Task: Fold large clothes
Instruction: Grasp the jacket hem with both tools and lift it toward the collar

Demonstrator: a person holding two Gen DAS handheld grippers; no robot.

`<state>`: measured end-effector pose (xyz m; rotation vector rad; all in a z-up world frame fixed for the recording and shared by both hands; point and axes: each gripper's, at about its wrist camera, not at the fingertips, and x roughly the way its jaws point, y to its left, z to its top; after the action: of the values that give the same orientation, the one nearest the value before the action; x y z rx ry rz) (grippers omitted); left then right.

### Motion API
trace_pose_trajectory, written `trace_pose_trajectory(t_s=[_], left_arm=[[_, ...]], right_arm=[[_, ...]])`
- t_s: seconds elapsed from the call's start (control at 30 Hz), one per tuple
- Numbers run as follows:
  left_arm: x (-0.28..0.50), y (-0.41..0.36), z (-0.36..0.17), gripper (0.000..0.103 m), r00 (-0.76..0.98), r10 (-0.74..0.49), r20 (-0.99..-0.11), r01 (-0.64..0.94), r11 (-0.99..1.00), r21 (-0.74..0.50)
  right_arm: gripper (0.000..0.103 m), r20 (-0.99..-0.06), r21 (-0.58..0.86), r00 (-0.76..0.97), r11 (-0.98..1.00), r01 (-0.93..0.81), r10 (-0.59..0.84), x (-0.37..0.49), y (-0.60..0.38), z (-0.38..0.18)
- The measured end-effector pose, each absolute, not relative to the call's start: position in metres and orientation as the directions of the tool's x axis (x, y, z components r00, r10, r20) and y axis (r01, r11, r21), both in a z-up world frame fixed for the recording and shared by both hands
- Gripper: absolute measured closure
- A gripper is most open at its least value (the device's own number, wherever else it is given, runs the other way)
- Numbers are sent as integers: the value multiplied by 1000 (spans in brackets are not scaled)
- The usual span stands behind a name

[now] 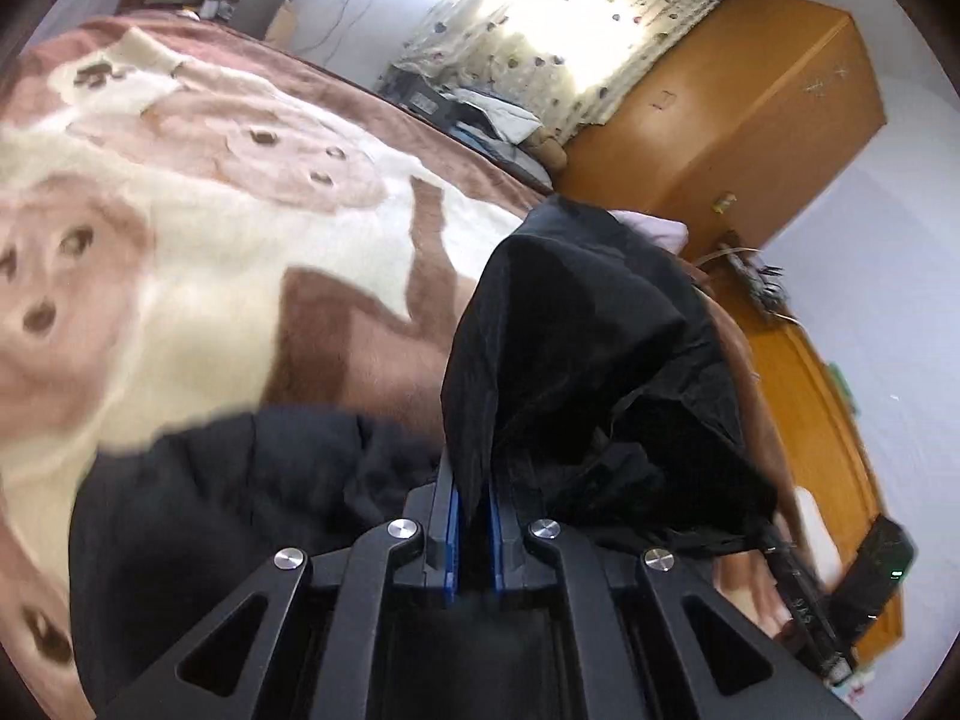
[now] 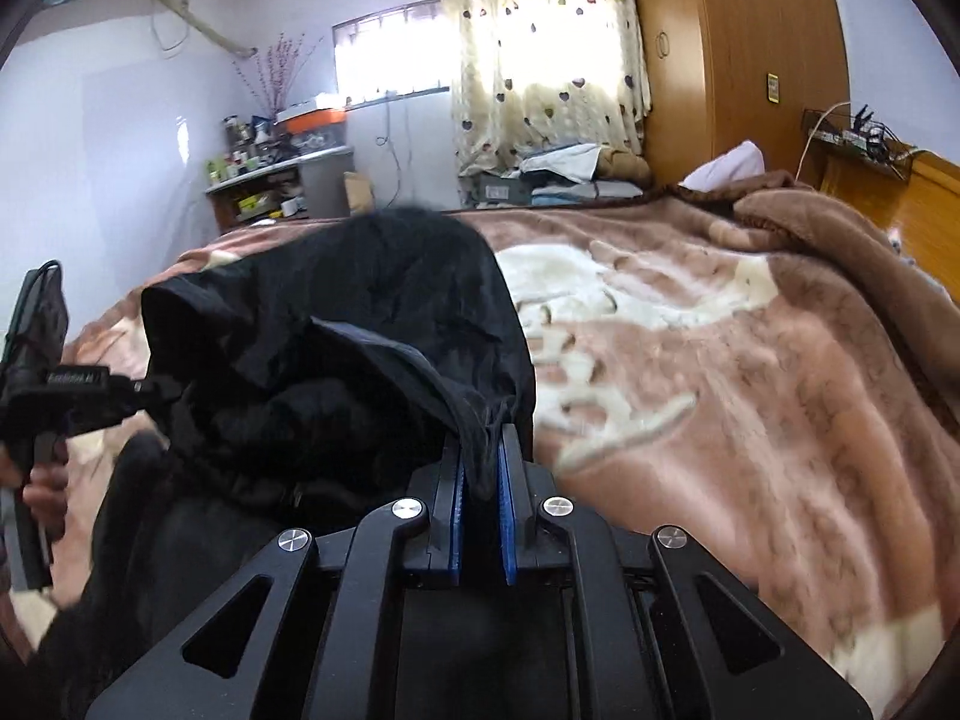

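Note:
A large black garment (image 1: 588,360) hangs lifted above a bed covered by a brown and cream bear-print blanket (image 1: 198,240). My left gripper (image 1: 473,480) is shut on a fold of the black cloth, which rises between its blue pads. My right gripper (image 2: 482,462) is shut on another edge of the same garment (image 2: 336,360), near a drawstring. The cloth bunches between the two grippers and part of it trails down onto the blanket (image 2: 720,390). The right gripper shows at the lower right of the left wrist view (image 1: 840,588), the left gripper at the left of the right wrist view (image 2: 72,396).
A wooden wardrobe (image 2: 738,48) and headboard (image 2: 900,204) stand beyond the bed. A curtained window (image 2: 540,48), a cluttered shelf (image 2: 270,174) and piles of folded things (image 2: 564,174) lie along the far side. A white pillow (image 2: 732,165) sits at the bed's head.

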<state>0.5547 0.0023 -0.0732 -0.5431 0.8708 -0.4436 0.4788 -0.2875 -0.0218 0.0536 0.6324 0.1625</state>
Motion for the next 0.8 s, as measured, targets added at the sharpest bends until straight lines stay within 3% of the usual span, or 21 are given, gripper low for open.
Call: trace_pose_trajectory(t_s=[0.43,0.67,0.8], left_arm=[[470,53,-94,95,569,-498,-655,-9,792,-610],[441,97,-98,95,584,-432,-688,-127,787,-603],[434,94,-82,95,591,-411,-695,-108,813,-572]], right_arm=[[95,-709,180,684,982,-63,174,406,-305,-68],[95,-717,241,678,970,26,160,376,-333,-65],[95,-700,215,700,977,18,141,373,-332,-47]])
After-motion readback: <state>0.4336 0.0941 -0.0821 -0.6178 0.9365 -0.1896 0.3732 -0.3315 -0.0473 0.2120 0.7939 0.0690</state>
